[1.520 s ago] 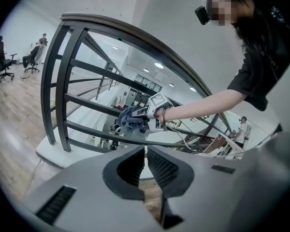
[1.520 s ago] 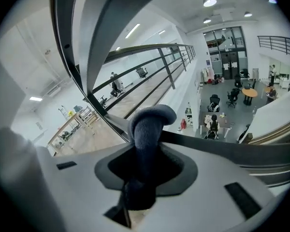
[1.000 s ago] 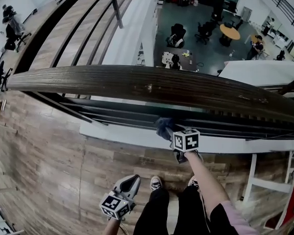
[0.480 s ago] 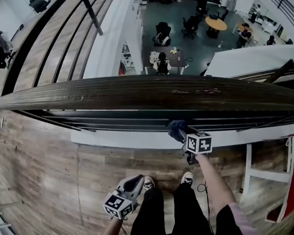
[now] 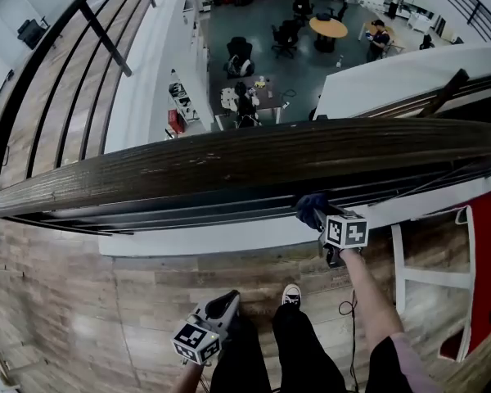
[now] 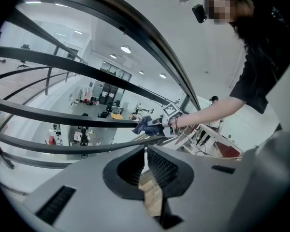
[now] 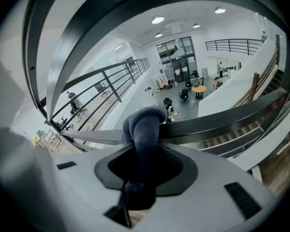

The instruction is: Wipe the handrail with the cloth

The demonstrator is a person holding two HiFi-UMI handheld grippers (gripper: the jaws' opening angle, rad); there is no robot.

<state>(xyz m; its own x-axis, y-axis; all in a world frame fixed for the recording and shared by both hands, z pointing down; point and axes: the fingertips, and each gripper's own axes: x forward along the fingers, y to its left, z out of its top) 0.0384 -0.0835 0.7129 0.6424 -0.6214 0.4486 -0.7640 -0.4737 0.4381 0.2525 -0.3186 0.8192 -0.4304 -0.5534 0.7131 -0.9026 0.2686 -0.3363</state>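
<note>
A dark wooden handrail [image 5: 254, 158] runs across the head view, with thin dark rails [image 5: 213, 207] below it. My right gripper [image 5: 321, 217] is shut on a dark blue cloth [image 5: 310, 205], bunched against a lower rail just under the handrail. The right gripper view shows the cloth [image 7: 144, 129] folded between the jaws and pressed on a dark rail [image 7: 217, 120]. My left gripper [image 5: 222, 308] hangs low by the person's legs, shut and empty. From the left gripper view, the closed jaws [image 6: 145, 164] point toward the rails, with the cloth [image 6: 144, 125] far off.
Beyond the railing is a drop to a lower floor with desks, chairs and people [image 5: 254, 88]. A white ledge [image 5: 229, 237] runs under the rails. The wooden floor [image 5: 106, 301] lies below me. A red object [image 5: 487, 268] stands at right.
The right gripper with the cloth has slid rightward along the rail. The view has tilted, so the handrail now slants. The left gripper stays low.
</note>
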